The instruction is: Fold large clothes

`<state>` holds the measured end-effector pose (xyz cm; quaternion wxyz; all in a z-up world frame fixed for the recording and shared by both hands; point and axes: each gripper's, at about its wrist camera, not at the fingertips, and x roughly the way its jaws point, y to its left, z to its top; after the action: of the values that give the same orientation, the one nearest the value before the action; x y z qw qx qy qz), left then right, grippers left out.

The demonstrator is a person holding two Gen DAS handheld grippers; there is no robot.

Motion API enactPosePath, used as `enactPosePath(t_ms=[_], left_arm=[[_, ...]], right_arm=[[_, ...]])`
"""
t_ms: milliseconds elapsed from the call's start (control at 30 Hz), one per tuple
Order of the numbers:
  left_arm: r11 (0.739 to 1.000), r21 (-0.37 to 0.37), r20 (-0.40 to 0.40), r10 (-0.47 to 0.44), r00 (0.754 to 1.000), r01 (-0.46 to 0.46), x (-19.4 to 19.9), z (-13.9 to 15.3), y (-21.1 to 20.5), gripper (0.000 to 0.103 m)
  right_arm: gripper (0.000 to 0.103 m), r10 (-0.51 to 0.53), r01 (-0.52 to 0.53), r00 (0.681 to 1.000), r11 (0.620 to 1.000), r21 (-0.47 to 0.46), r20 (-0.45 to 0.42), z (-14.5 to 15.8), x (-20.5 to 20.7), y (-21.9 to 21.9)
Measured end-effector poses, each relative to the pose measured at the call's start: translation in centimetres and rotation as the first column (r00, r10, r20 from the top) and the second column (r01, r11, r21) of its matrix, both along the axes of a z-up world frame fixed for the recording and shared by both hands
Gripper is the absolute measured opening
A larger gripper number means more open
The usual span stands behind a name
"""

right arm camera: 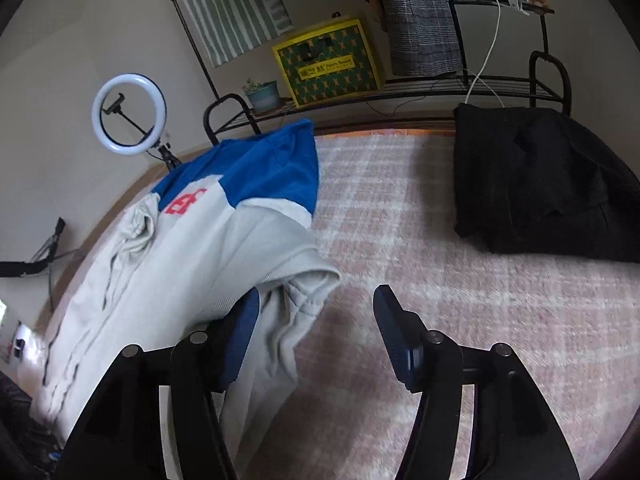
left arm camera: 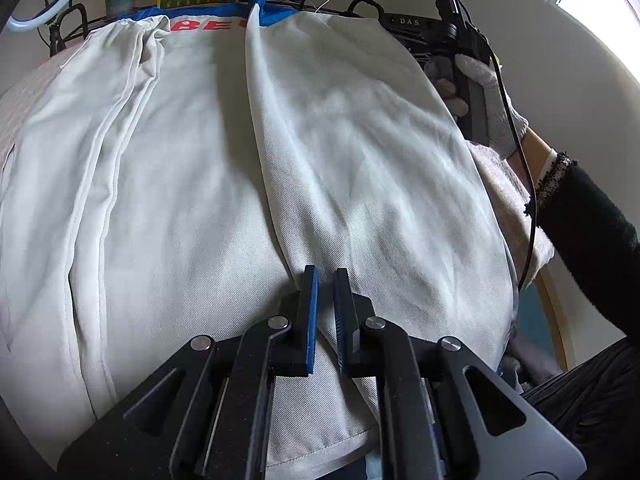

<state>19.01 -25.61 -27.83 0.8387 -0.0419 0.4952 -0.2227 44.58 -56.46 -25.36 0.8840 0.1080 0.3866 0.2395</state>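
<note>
A large white sweatshirt (left arm camera: 192,184) with a blue top and red letters lies on the pink checked blanket (right arm camera: 440,280). Its right side is folded over the middle, and a sleeve lies bunched along the left. In the right wrist view the sweatshirt (right arm camera: 192,256) lies at the left with its cuff (right arm camera: 316,284) near my fingers. My left gripper (left arm camera: 326,276) hovers over the garment's lower part, jaws narrowly apart, nothing between them. My right gripper (right arm camera: 316,300) is open and empty beside the cuff; it also shows in the left wrist view (left arm camera: 460,32) at the far right, held by a gloved hand.
A folded black garment (right arm camera: 540,184) lies at the blanket's far right. Behind the bed stand a metal rack (right arm camera: 440,88) with a yellow box (right arm camera: 328,64), a potted plant (right arm camera: 262,94) and hanging clothes. A ring light (right arm camera: 128,114) stands at the left.
</note>
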Motion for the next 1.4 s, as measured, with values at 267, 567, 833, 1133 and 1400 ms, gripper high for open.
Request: enactPosePath(t_ms=[267, 567, 833, 1133, 1400], left_arm=[[1.0, 0.01, 0.017, -0.013, 1.0, 0.013, -0.1, 0.0, -0.2, 0.008], [1.0, -0.004, 0.022, -0.023, 1.0, 0.023, -0.2, 0.0, 0.1, 0.008], [0.996, -0.087, -0.025, 0.001, 1.0, -0.003, -0.3, 0.5, 1.5, 0.009], [0.988, -0.156, 0.049, -0.018, 0.999, 0.025, -4.3, 4.4, 2.2, 0.009], [0.987, -0.157, 0.014, -0.03, 0.999, 0.032, -7.8, 1.9, 1.3, 0.009]], right_arm=[[0.004, -0.032, 0.035, 0.998, 0.999, -0.033, 0.06, 0.6, 0.1, 1.1], [0.001, -0.124, 0.123, 0.992, 0.984, -0.132, -0.003, -1.0, 1.5, -1.2], [0.004, -0.189, 0.189, 0.982, 0.982, -0.008, -0.022, 2.6, -1.7, -6.1], [0.005, -0.196, 0.187, 0.979, 0.974, 0.127, 0.064, 11.8, -13.0, -8.8], [0.032, -0.134, 0.127, 0.991, 0.975, 0.181, 0.03, 14.1, -25.8, -6.5]])
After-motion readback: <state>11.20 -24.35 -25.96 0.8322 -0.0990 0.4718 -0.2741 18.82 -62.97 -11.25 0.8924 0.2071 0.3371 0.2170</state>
